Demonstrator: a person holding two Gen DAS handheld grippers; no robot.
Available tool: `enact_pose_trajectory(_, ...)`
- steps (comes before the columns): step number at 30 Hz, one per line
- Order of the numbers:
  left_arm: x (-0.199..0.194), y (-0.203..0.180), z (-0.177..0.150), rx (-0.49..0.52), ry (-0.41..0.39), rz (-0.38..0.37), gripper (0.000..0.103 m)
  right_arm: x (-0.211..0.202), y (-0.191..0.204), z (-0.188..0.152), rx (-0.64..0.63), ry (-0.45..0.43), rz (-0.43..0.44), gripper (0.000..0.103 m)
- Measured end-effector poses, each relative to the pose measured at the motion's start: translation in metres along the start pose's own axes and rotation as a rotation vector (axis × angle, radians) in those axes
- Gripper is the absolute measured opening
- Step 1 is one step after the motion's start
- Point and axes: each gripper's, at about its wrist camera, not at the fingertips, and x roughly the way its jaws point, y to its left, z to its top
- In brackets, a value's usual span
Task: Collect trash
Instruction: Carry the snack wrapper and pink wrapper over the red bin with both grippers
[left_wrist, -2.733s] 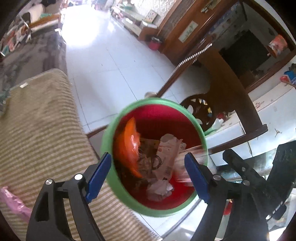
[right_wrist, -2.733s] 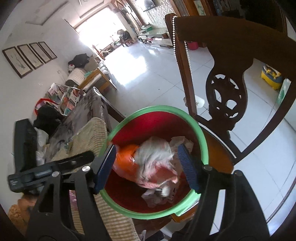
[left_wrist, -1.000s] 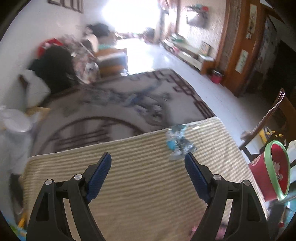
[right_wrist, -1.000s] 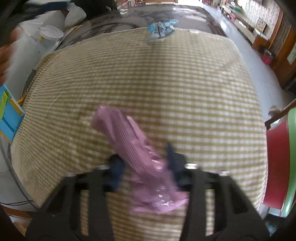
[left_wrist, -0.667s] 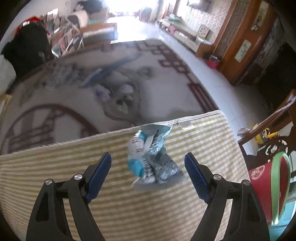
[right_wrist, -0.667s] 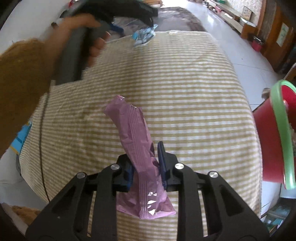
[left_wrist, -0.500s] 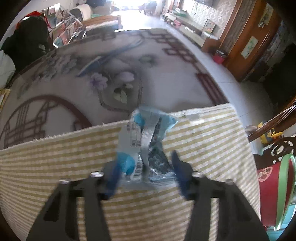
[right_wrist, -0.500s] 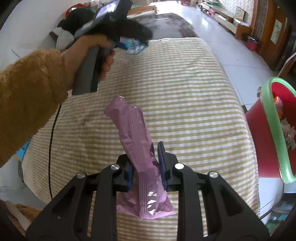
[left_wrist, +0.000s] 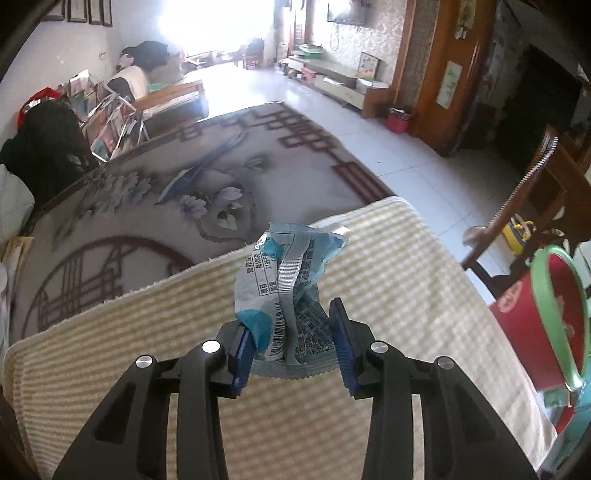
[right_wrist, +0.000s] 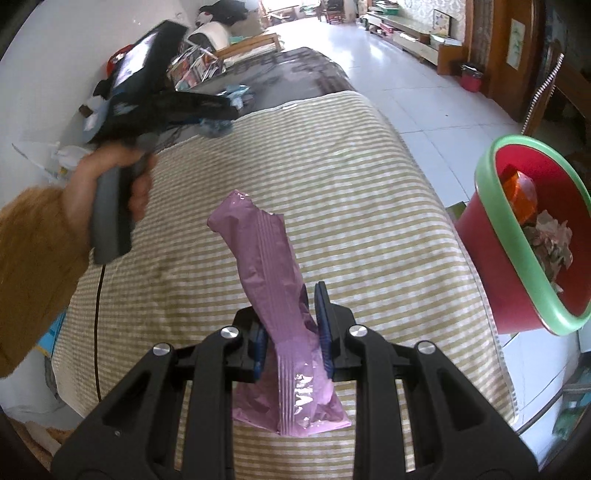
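Observation:
My left gripper (left_wrist: 291, 339) is shut on a crumpled blue and silver snack wrapper (left_wrist: 284, 284), held above the far edge of the striped cloth (left_wrist: 388, 280). My right gripper (right_wrist: 290, 332) is shut on a long pink plastic wrapper (right_wrist: 273, 280), held above the striped cloth (right_wrist: 332, 177). The red bin with a green rim (right_wrist: 532, 236) stands at the right, tilted, with trash inside; it also shows in the left wrist view (left_wrist: 546, 321). In the right wrist view the left gripper (right_wrist: 218, 110) and the hand holding it are at the upper left.
A patterned grey cover (left_wrist: 147, 206) lies beyond the striped cloth. A wooden chair (left_wrist: 535, 199) stands by the bin. White tiled floor (left_wrist: 388, 147) stretches to the right. A cable (right_wrist: 98, 314) hangs from the left gripper's handle.
My left gripper closed on the blue wrapper and lifted it off the cloth. My right gripper keeps hold of the pink wrapper, and the bin has come further into its view.

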Motion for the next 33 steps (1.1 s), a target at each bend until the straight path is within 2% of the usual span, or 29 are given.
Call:
enact_pose_trajectory(12, -0.05, -0.02, -0.046, 0.002, -0.031, -0.069, 0.036, -0.001, -0.004, 0.004, 0.007, -0.005, 0.02, 0.023)
enact_pose_trajectory(17, -0.064, -0.016, -0.055, -0.017, -0.038, -0.062, 0.036, -0.007, 0.002, 0.01, -0.009, -0.022, 0.029, 0.023)
enact_pose_trajectory(25, -0.1, 0.004, -0.068, -0.046, -0.092, -0.016, 0.036, -0.03, 0.006, 0.026, -0.014, -0.083, -0.001, 0.023)
enact_pose_trajectory(33, -0.109, 0.017, -0.085, -0.11, -0.073, -0.001, 0.036, -0.049, 0.015, 0.043, -0.063, -0.148, -0.037, 0.023)
